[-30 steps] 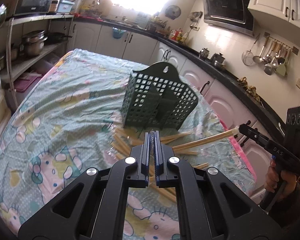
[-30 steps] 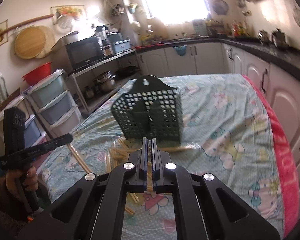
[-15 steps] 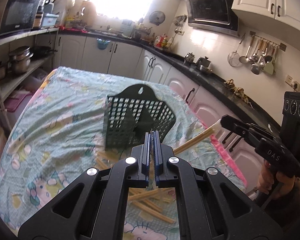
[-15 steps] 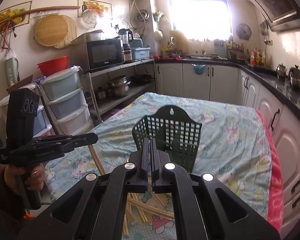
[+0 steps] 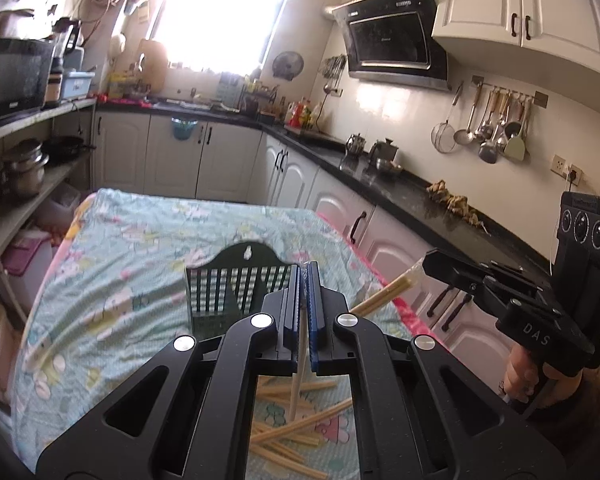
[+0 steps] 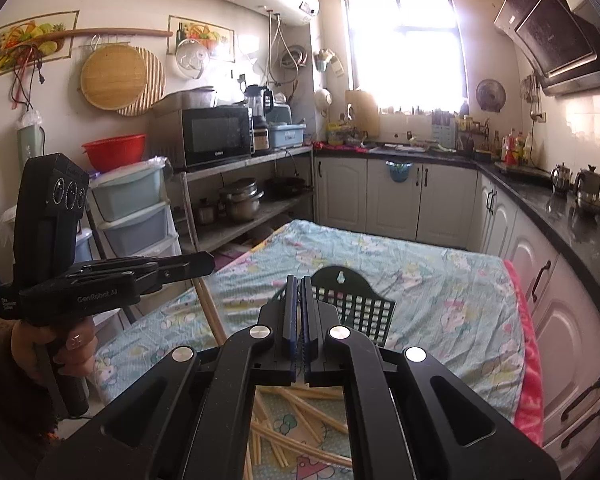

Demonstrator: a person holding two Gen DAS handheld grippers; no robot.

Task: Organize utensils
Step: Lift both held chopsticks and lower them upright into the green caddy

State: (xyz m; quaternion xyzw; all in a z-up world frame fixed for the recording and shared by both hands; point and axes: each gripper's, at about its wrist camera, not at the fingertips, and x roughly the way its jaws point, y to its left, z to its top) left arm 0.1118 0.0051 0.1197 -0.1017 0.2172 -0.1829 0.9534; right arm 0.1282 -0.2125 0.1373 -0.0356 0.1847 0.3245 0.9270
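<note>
Since a second ago both grippers have risen well above the table, so the dark green perforated utensil holder (image 5: 236,284) now sits low and small in each view instead of filling the middle. The left gripper (image 5: 303,276) is pinched onto a single chopstick (image 5: 296,376) that hangs down towards the loose pile of chopsticks (image 5: 296,432) on the cartoon-print tablecloth (image 5: 132,248). The right gripper (image 6: 297,284) is likewise clamped narrow on a pair of chopsticks (image 5: 384,292), which slants down and left from its tip in the left wrist view. The holder stands upright on the cloth just behind the pile, partly hidden by each gripper's own black frame. Around the table are white cabinets, a black countertop, a microwave (image 6: 216,136) on a steel shelf and ladles on a wall rail (image 5: 496,120). The right tool's body reads "DAS" — the left one's reads "GenRobot.AI"; the small print on the microwave door is too fine to read.
</note>
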